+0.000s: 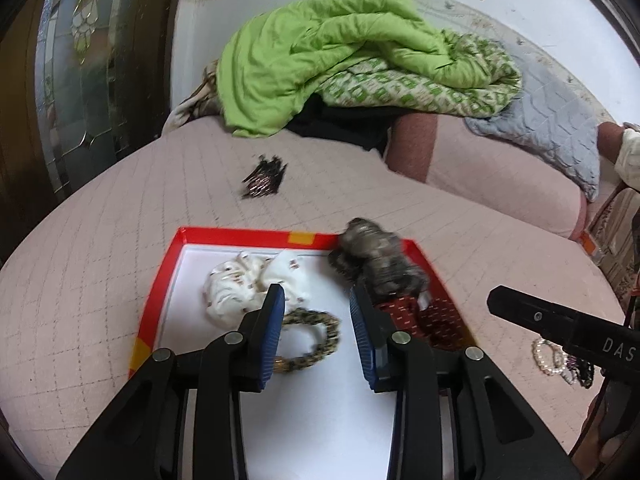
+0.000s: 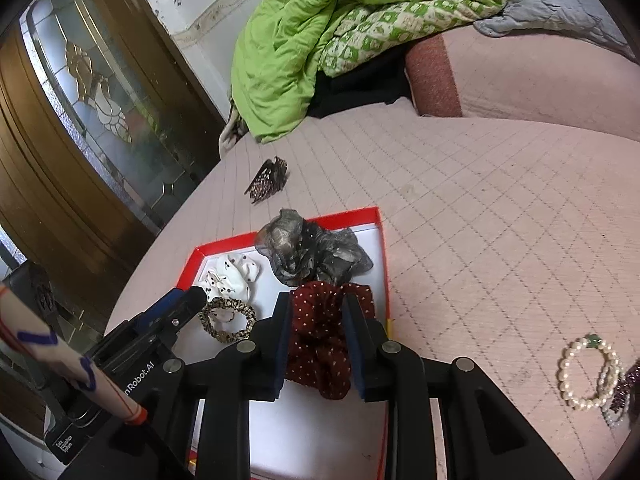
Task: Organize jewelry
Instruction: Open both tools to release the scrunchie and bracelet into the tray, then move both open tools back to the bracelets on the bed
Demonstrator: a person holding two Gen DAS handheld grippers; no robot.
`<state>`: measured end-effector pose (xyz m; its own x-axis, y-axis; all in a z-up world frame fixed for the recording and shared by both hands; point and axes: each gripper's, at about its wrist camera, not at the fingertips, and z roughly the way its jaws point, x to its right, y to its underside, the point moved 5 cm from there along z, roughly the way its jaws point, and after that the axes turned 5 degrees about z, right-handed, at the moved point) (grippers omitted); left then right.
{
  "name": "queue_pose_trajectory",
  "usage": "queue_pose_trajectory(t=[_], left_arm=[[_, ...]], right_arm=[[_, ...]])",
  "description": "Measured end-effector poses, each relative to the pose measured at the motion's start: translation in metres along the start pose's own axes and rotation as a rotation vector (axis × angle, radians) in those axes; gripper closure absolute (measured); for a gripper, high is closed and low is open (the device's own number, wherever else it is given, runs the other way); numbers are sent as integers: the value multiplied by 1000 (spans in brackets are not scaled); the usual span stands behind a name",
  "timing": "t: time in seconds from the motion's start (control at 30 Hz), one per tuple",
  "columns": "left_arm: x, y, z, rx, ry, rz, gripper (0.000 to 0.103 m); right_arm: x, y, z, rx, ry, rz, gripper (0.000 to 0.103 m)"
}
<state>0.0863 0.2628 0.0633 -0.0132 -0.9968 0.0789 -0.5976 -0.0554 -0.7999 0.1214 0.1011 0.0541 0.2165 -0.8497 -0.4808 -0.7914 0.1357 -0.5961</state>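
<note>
A red-rimmed box with a white floor lies on the pink bed. It holds a white dotted scrunchie, a leopard scrunchie, a grey sheer scrunchie and a dark red dotted scrunchie. My left gripper is open and empty above the box floor. My right gripper has its jaws on both sides of the dark red scrunchie, which rests in the box; whether they grip it is unclear. A pearl bracelet lies on the bed to the right, beside darker bead jewelry.
A dark spotted hair claw lies on the bed beyond the box, also in the right wrist view. A green quilt, grey cushion and pink bolster are piled at the back. A wooden glazed door stands left.
</note>
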Motion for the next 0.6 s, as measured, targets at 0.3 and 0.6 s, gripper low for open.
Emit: queue_pose_trajectory(t=[0.3, 0.6], left_arm=[[55, -4, -23, 81, 97, 87, 69], [129, 15, -29, 41, 256, 191, 68]], right_arm=[[33, -2, -57, 68, 12, 20, 74], [141, 9, -147, 146, 148, 153, 71]])
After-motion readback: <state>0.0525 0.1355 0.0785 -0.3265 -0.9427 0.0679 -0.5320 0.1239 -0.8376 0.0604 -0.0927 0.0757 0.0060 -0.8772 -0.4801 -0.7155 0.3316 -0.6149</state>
